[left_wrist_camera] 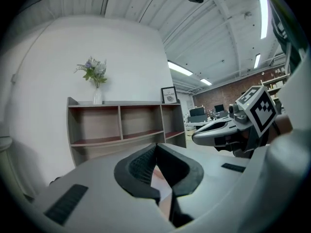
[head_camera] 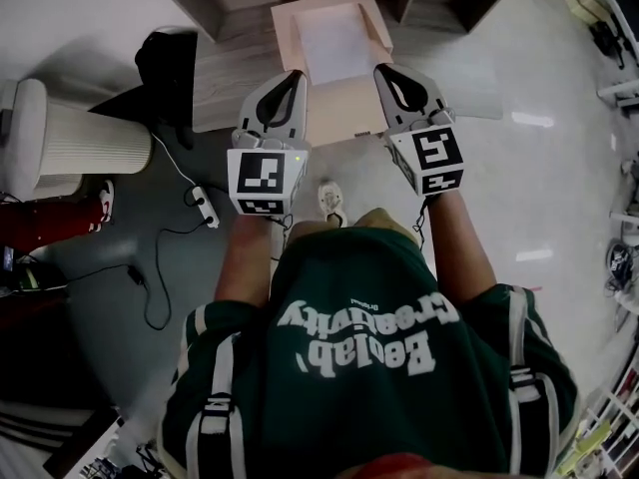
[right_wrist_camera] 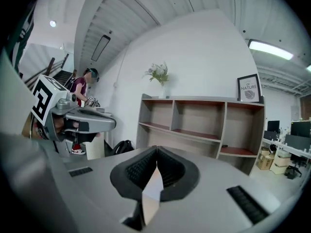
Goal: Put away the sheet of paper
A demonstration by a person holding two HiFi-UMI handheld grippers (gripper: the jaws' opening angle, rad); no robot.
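Sheet of paper (head_camera: 344,108) is up off the floor, strung between the two grippers in front of the person's chest. Left gripper (head_camera: 293,76) has its fingers fully closed on one side edge; its own view shows a thin pinkish strip (left_wrist_camera: 158,177) pinched between the pads. Right gripper (head_camera: 384,70) is likewise clamped tight on the other edge, with the sheet (right_wrist_camera: 150,191) seen edge-on, upright at the pads and twisting lower down. From the head view the near half reads flat and tan. The far half reads white with raised tan sides (sagging trough or a shallow box under it, can't tell from above). Both grippers point roughly level at the shelf unit (left_wrist_camera: 121,125) against the white wall just ahead. Its compartments are open-fronted, three across and two high, with red-brown boards. On top of it a vase (left_wrist_camera: 97,96) holding flowers stands at one end and a framed print (left_wrist_camera: 169,94) at the other. On the floor to the person's left are a black backpack (head_camera: 170,63), a white ribbed cylinder (head_camera: 80,143) and a power strip (head_camera: 203,206) with a trailing cable.
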